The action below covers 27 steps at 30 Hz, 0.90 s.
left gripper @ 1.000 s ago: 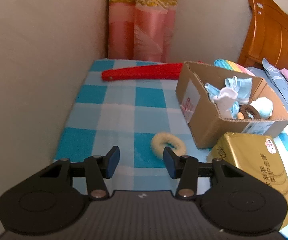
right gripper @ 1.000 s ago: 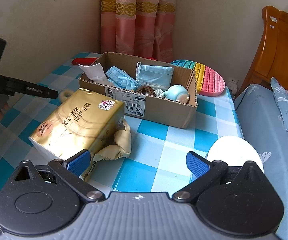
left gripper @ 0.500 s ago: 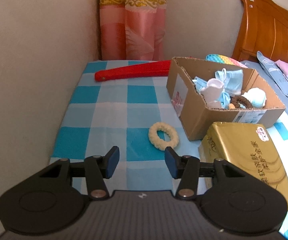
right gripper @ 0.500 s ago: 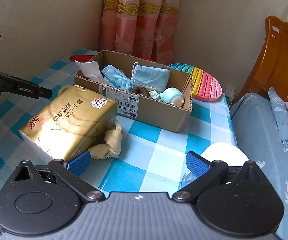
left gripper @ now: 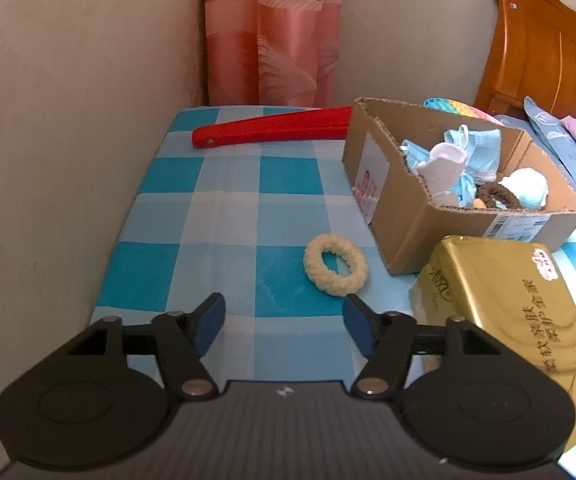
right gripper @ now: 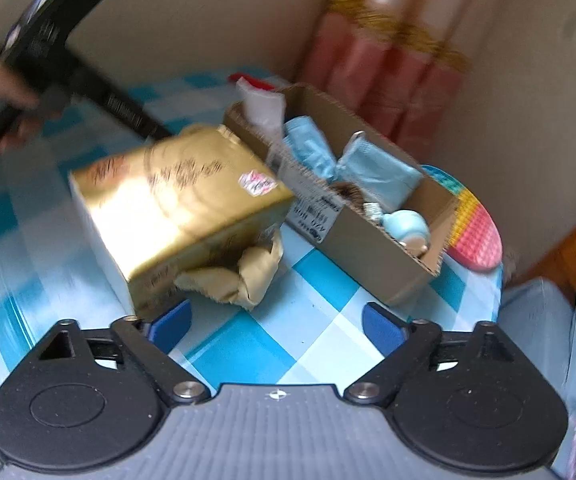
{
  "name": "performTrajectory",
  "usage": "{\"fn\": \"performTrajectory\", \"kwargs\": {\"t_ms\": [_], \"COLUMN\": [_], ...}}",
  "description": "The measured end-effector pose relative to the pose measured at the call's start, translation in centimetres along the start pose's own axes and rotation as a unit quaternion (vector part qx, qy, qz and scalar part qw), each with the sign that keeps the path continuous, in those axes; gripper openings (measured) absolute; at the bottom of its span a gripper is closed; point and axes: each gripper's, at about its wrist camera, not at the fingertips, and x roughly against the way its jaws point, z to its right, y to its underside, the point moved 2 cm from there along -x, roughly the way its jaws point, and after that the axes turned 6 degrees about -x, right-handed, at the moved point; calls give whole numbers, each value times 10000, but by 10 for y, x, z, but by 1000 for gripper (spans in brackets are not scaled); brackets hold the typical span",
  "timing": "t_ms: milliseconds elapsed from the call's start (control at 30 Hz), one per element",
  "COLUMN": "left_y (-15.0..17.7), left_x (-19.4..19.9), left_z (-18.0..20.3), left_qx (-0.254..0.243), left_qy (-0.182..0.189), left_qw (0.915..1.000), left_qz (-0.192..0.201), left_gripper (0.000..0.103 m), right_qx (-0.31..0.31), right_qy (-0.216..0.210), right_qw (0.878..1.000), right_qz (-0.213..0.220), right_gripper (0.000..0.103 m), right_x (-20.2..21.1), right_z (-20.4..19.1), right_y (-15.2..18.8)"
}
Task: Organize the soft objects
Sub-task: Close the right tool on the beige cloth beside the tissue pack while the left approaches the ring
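A cream fluffy hair ring (left gripper: 336, 264) lies on the blue checked tablecloth (left gripper: 224, 216), just beyond my open, empty left gripper (left gripper: 284, 322). A cardboard box (left gripper: 420, 216) to its right holds blue face masks, a white sock, a brown scrunchie and a pale blue toy. The box shows in the right wrist view (right gripper: 360, 236) too. A beige cloth (right gripper: 240, 276) lies crumpled against a gold tissue pack (right gripper: 176, 208), just ahead of my open, empty right gripper (right gripper: 276, 324). The left gripper's body (right gripper: 76, 68) shows at upper left.
A red folded fan (left gripper: 272, 130) lies at the table's far end by the pink curtain (left gripper: 272, 32). A rainbow pop-it mat (right gripper: 476, 224) sits behind the box. A wall bounds the table's left side. A wooden headboard (left gripper: 544, 52) and bedding stand to the right.
The left gripper's jaws have opened wider and it has drawn back slightly from the hair ring. The right gripper has swung left and tilted toward the beige cloth; its view is blurred.
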Motion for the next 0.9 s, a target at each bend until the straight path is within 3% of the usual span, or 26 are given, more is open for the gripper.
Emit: {"fn": "performTrajectory", "kwargs": {"t_ms": [167,400,600,733,900], "left_y": [3,6,8,9,11], "left_x": [-5,-8,-7,-6,-4], "left_z": [0,1,4,3,2], "left_qx": [39,39,13,34,70], "left_qy": [-6,-78,-170,-208,-193], "left_qw": [10000,9999,9998,9997,9998], "left_qz": [-81,-88,-89,-89,-58], "left_gripper": [69,81,82,82,82], "right_qx": [408,789,1273,1297,1104], "right_qy": [-246,-622,-997,-1385,-1323], "right_qw": [9986,9943,9862,9809,9840], "right_qz": [-250,-365,-369,-423,-454], "right_gripper": [85,79,70,57,39], "right_x": [-21,-38,-48,-53,-53], "right_z": [1,5,7,10,13], "right_y": [-1,-12,-22,-27,-27]}}
